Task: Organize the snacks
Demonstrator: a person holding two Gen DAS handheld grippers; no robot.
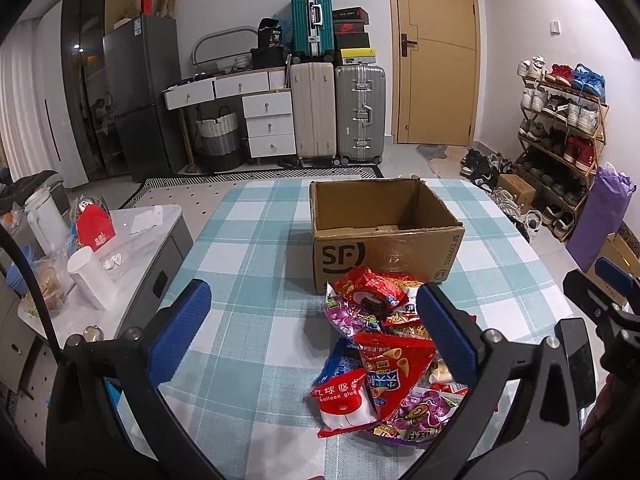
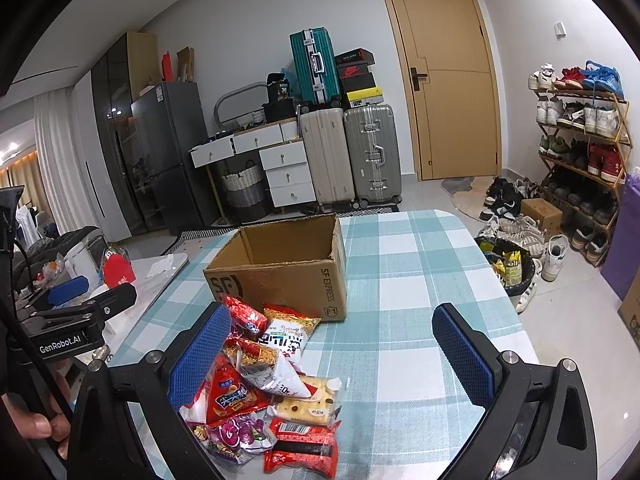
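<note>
Both my tools idle. Left gripper (image 1: 314,330) jaws spread wide, nothing held; right gripper (image 2: 332,354) same, wide and empty. Snack pile (image 2: 266,384) heaped on checked tablecloth (image 2: 420,280), just beside open cardboard box (image 2: 296,272), which looks empty. Judged: box set close for short transfers.

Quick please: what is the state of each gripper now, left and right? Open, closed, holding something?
Left gripper: open, holding nothing, above the snack pile.
Right gripper: open, holding nothing.
</note>
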